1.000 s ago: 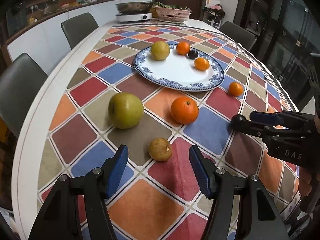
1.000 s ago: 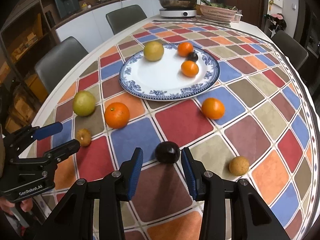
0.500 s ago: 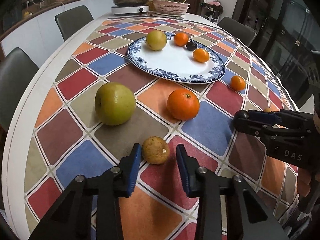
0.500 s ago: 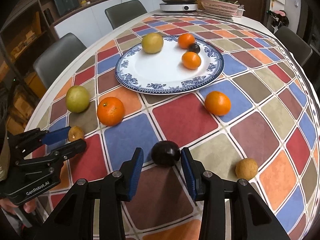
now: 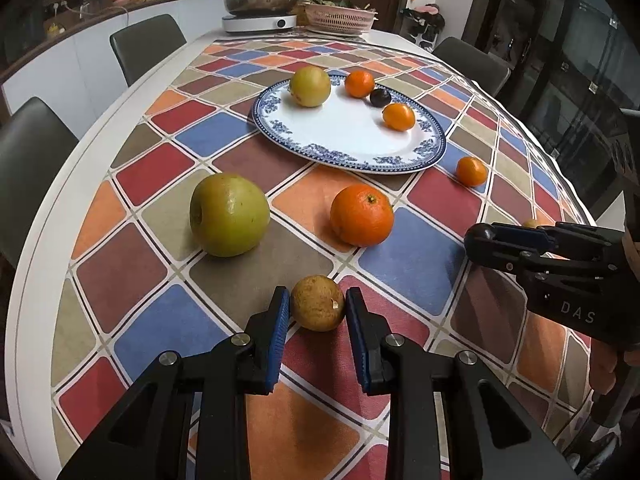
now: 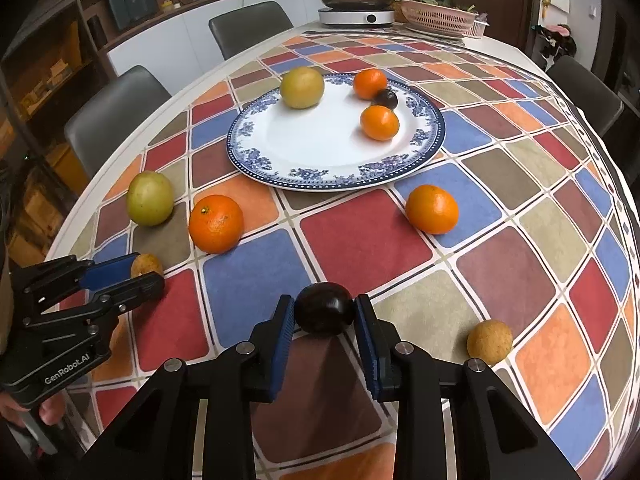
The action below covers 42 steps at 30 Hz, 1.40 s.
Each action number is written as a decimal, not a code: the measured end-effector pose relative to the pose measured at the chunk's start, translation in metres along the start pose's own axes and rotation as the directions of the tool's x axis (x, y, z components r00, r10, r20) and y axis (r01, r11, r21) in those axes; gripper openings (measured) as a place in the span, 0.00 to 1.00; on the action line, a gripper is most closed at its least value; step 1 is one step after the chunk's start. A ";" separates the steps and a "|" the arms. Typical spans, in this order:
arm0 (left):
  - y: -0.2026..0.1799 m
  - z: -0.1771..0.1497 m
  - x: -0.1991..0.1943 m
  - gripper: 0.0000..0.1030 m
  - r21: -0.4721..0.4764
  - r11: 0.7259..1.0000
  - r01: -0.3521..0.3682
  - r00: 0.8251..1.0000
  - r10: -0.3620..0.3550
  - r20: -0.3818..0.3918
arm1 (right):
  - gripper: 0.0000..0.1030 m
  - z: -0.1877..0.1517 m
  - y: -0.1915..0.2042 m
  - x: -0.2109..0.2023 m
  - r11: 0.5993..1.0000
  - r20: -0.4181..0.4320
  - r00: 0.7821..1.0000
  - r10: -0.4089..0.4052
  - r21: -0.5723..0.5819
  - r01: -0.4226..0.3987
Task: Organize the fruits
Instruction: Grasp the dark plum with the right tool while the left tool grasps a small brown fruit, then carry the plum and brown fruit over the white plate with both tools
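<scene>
Fruits lie scattered over the checkered tablecloth point(image 5: 412, 256). The left gripper point(image 5: 317, 307) has its blue pads closed onto a small brown fruit point(image 5: 317, 302) resting on the cloth; the right gripper point(image 6: 324, 314) clamps a dark plum point(image 6: 324, 309) the same way. Just beyond sit a green apple point(image 5: 229, 214) and a large orange point(image 5: 362, 220), with a smaller orange point(image 6: 432, 209) nearer the plate point(image 6: 312, 148). The blue-rimmed plate holds a yellow-green apple point(image 6: 301, 87), two oranges and a dark plum at its far side.
</scene>
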<state>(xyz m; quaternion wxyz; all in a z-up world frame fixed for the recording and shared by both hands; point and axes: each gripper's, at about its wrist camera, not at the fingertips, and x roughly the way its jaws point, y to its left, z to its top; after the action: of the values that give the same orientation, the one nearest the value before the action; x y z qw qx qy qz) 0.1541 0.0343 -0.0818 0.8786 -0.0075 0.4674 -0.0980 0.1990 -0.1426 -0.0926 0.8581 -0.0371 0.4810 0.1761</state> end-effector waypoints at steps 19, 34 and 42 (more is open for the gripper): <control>-0.021 0.033 -0.054 0.28 0.046 0.998 0.039 0.990 -0.045 0.135 | 0.31 0.015 0.010 -0.055 0.998 0.130 0.990 0.064 -0.033 -0.060; -0.027 0.092 -0.053 0.28 0.070 0.997 0.044 0.982 -0.056 0.181 | 0.31 0.066 -0.003 -0.070 0.996 0.197 0.977 0.083 -0.053 -0.074; -0.021 0.125 -0.035 0.28 0.080 0.996 0.047 0.986 -0.059 0.155 | 0.31 0.099 -0.013 -0.058 0.995 0.190 0.978 0.080 -0.066 -0.069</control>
<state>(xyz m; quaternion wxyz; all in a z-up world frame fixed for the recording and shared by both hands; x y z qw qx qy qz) 0.2343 0.0099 0.0197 0.9095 0.0057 0.3921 -0.1382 0.2560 -0.1470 0.0075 0.8919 -0.0270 0.3913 0.2251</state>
